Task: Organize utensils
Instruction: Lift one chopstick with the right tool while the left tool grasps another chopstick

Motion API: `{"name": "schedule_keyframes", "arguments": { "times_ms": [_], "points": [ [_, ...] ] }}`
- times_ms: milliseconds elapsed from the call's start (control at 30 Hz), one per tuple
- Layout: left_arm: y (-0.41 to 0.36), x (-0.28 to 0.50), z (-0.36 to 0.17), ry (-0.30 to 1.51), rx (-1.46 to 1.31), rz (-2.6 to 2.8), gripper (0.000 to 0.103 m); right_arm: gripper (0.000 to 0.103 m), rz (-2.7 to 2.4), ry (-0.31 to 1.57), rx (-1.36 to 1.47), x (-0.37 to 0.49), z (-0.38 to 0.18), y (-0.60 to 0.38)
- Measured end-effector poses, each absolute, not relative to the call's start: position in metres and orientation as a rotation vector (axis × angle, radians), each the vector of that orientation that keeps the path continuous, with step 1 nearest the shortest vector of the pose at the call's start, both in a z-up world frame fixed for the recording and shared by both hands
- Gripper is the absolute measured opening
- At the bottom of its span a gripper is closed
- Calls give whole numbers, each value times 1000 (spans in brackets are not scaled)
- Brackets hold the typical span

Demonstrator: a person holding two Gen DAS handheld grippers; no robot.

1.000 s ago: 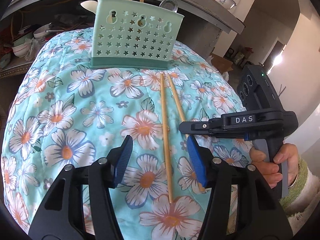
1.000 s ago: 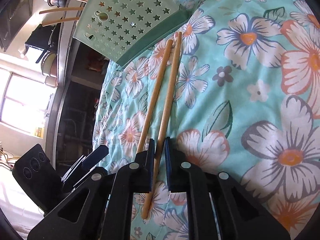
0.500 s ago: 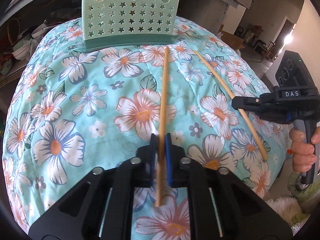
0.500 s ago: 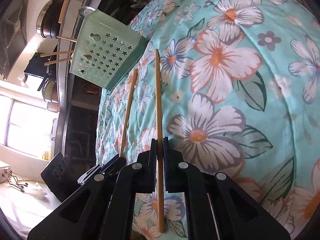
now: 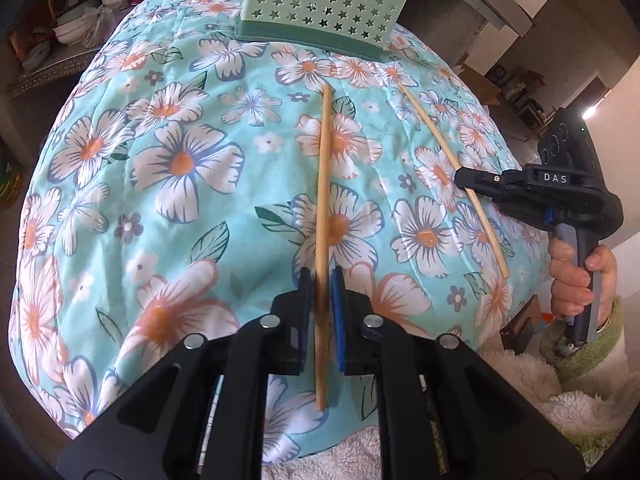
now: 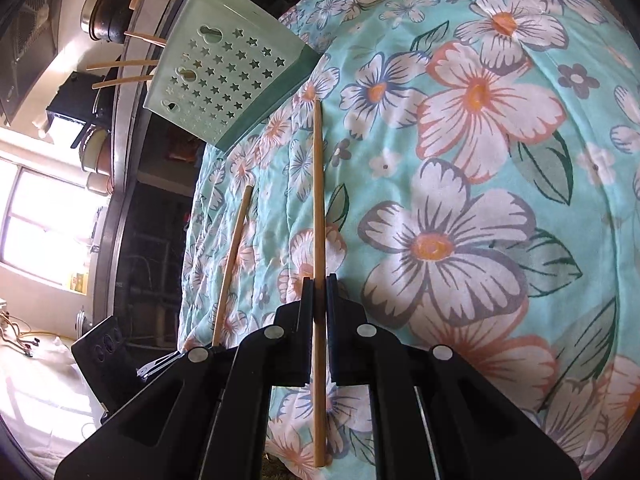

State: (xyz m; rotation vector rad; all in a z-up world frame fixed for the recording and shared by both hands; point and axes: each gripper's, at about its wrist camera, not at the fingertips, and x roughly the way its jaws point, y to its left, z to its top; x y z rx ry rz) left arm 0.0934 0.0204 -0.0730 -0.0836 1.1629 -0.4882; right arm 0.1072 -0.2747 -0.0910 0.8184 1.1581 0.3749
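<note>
My left gripper is shut on a wooden chopstick and holds it above the floral quilt, tip toward the green star-holed utensil holder. My right gripper is shut on a second chopstick, also lifted. The right gripper also shows in the left wrist view with its chopstick. The left chopstick shows in the right wrist view. The holder holds several chopsticks and a spoon.
The floral quilt covers a rounded surface. A shelf with bowls stands at the back left. Pots sit on a counter behind the holder. A fluffy white cloth lies at the lower right.
My left gripper closed on its chopstick and lifted it. Both grippers drew back from the holder, and the two chopsticks have moved apart.
</note>
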Motion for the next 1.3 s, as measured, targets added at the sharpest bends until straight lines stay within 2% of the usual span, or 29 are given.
{"name": "schedule_keyframes", "arguments": {
  "times_ms": [33, 100, 467, 567, 733, 833, 1067, 1133, 1300],
  "points": [
    [20, 96, -71, 1150, -78, -489, 28, 7, 376, 1163, 817, 109, -91, -272],
    [15, 102, -66, 1130, -58, -503, 34, 7, 371, 1167, 794, 110, -91, -271],
    [-35, 184, -79, 1116, 69, -502, 33, 8, 337, 1162, 623, 113, -76, -251],
    [-46, 200, -82, 1102, 96, -497, 28, 8, 343, 1177, 635, 113, -81, -245],
    [-49, 220, -86, 1085, 89, -466, 12, 8, 343, 1179, 638, 115, -84, -242],
    [-44, 223, -86, 1084, 61, -454, 6, 7, 350, 1187, 623, 112, -81, -248],
    [-29, 214, -85, 1083, 13, -441, 6, 9, 305, 1218, 472, 103, -68, -264],
    [-27, 213, -85, 1087, 11, -440, 6, 25, 283, 1198, 461, 108, -63, -269],
    [-31, 217, -87, 1106, 16, -441, 6, 28, 263, 1143, 440, 138, -55, -272]
  ]
}}
